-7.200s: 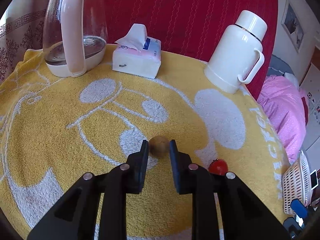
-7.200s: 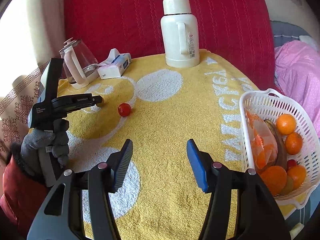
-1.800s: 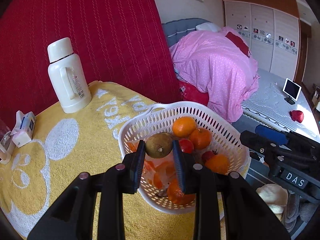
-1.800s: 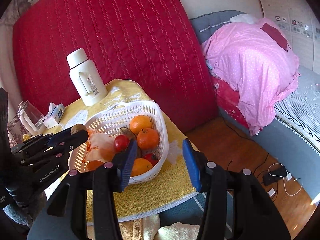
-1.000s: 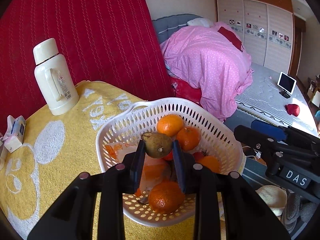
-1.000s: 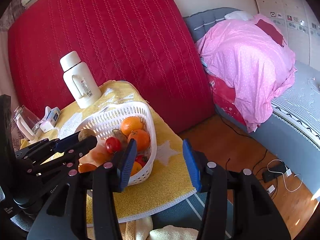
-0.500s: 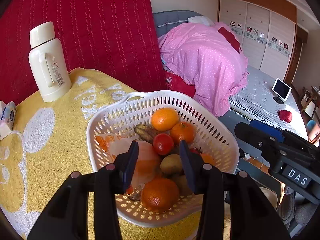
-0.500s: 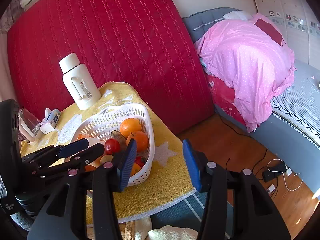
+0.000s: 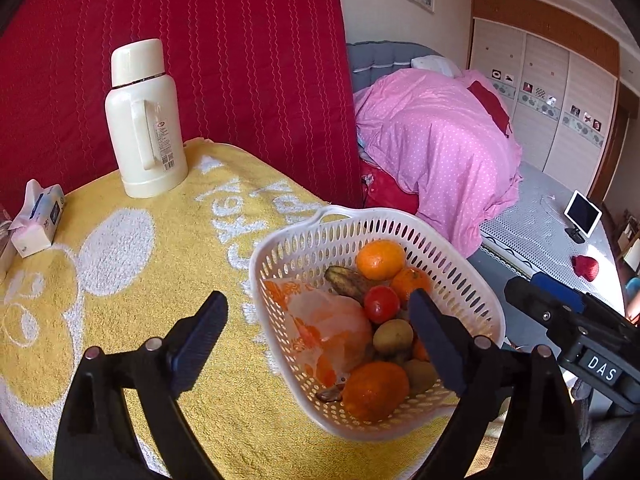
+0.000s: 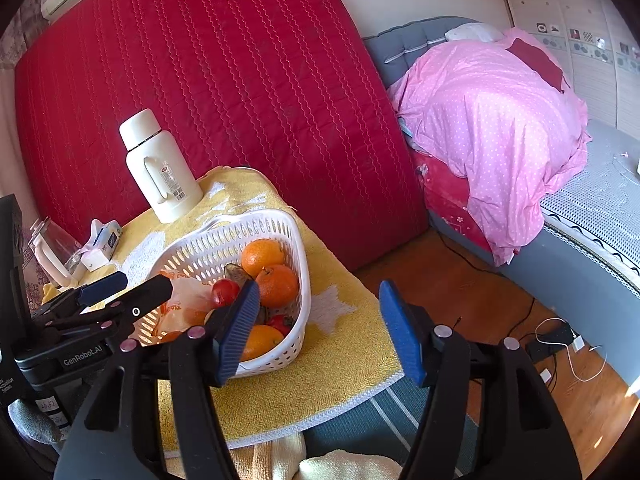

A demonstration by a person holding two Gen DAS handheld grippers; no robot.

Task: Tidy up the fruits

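Left gripper (image 9: 316,320): we find its jaws opening wide above the basket, nothing pinched between them.
Right gripper (image 10: 316,320): we see its jaws also opening, parted over the table edge and floor, with nothing between them.
Basket (image 9: 448,252): white, perforated, standing on the yellow towel (image 9: 160,280) near the table's edge.
Kiwi (image 9: 393,336): lying loose in the basket, just below the tomato (image 9: 382,304), clear of both pads.
Oranges: we note one at the back (image 9: 380,260) and one at the front (image 9: 374,390); others are partly covered.
Plastic bag (image 9: 332,328): crumpled; we cannot make out its contents.
Dark fruit (image 9: 348,280): possibly a banana, mostly hidden.
Thermos (image 9: 144,120): upright, well apart from the basket.
Tissue pack (image 9: 36,220): near the left border of the frame.
Glass kettle (image 10: 52,252): partly blocked by the left gripper in the right wrist view.
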